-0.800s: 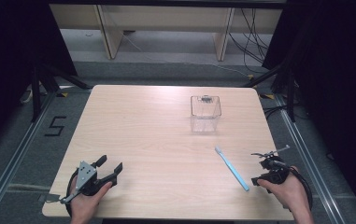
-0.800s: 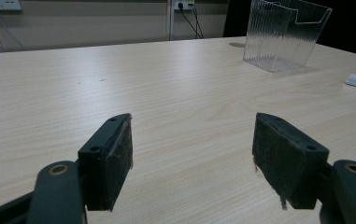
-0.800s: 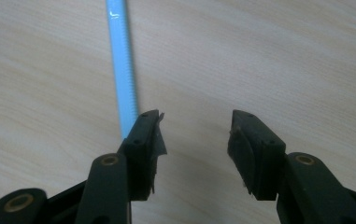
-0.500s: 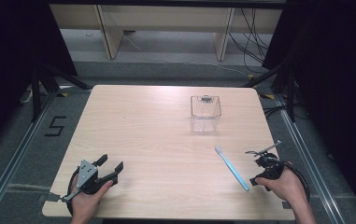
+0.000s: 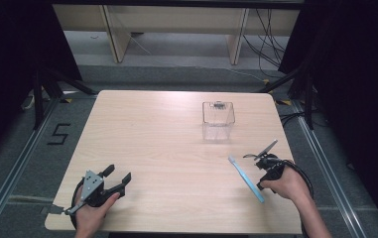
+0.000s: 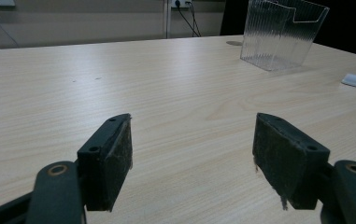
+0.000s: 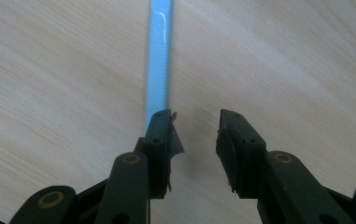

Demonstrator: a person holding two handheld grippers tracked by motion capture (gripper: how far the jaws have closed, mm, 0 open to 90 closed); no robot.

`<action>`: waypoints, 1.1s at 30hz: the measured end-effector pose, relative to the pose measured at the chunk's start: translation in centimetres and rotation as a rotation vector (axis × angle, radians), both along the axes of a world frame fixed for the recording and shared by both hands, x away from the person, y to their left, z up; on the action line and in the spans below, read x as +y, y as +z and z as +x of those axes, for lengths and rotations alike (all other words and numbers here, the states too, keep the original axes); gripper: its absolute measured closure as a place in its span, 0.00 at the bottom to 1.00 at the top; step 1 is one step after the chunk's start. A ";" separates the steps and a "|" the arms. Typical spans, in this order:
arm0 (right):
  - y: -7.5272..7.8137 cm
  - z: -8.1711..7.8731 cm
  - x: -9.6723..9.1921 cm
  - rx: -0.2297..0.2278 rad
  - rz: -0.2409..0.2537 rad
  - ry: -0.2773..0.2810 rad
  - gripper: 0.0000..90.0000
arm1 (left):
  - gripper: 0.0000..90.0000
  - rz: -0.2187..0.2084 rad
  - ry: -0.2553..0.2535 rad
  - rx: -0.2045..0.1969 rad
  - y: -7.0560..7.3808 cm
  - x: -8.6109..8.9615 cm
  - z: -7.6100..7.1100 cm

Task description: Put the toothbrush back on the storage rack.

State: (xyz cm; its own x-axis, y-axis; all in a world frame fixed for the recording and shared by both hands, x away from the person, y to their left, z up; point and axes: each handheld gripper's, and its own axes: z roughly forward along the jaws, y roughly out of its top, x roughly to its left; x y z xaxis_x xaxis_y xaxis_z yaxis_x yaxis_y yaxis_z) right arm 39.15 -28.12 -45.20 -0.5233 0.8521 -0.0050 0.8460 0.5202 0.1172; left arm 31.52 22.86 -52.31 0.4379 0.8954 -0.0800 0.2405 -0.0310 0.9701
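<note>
One blue toothbrush [image 5: 246,177] flat on desk [image 5: 166,144], handle partly hidden behind right tool [image 7: 195,122], jaws apart above it. One clear container [image 5: 218,118]. Left tool [image 6: 192,140] wide apart, empty.

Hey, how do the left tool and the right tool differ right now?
The left tool has its jaws spread wide apart; the right tool's jaws are open too, but with a narrower gap. The left tool points across bare table toward the clear plastic container, far from anything; the right tool sits right over the blue toothbrush, one jaw covering its handle. Both are hand-held, open and holding nothing.
</note>
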 end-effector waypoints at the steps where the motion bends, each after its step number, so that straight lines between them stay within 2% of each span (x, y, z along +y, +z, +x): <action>1: 0.1 0.2 0.4 0.008 0.000 -0.015 0.74 | 0.31 0.006 0.003 0.006 0.0 0.0 0.0; 3: -0.1 0.7 1.0 0.018 -0.012 0.006 0.74 | 0.31 0.005 0.002 0.006 0.0 0.0 0.0; 9: -0.7 1.3 1.7 0.037 -0.021 0.012 0.74 | 0.31 -0.008 -0.003 -0.010 -0.1 0.0 0.1; 10: -0.9 1.4 2.0 0.044 -0.051 0.001 0.74 | 0.31 -0.008 -0.004 -0.008 -0.1 0.0 0.0; 14: -1.0 1.6 2.2 0.051 -0.048 0.022 0.74 | 0.31 -0.008 -0.004 -0.009 -0.1 0.0 0.1; 16: -1.0 1.6 2.5 0.063 -0.054 0.008 0.74 | 0.31 -0.008 -0.004 -0.009 -0.1 0.0 0.0; 17: -1.0 1.7 2.5 0.062 -0.055 0.025 0.74 | 0.31 -0.009 -0.003 -0.009 -0.1 0.0 0.0; 18: -1.0 1.6 2.9 0.095 -0.055 -0.004 0.76 | 0.31 -0.009 -0.004 -0.008 -0.1 0.0 0.0; 23: -1.5 1.7 3.2 0.088 -0.063 0.010 0.78 | 0.31 -0.009 -0.004 -0.008 -0.1 0.0 0.0; 25: -1.5 1.7 3.5 0.115 -0.066 -0.012 0.80 | 0.31 -0.009 -0.004 -0.008 -0.1 0.0 0.0; 31: -1.9 1.9 3.7 0.091 -0.079 -0.002 0.81 | 0.31 -0.011 -0.004 -0.008 -0.1 0.0 0.0; 33: -1.9 1.8 4.1 0.115 -0.078 -0.033 0.81 | 0.31 -0.011 -0.003 -0.008 -0.1 0.0 0.0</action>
State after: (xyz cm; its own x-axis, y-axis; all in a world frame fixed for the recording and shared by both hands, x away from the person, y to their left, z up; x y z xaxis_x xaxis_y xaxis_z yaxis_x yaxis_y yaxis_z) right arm 40.98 -24.06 -47.09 -0.4958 0.8683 -0.0138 0.8683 0.4955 -0.0216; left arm 31.56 22.89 -52.37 0.4415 0.8930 -0.0868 0.2329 -0.0207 0.9723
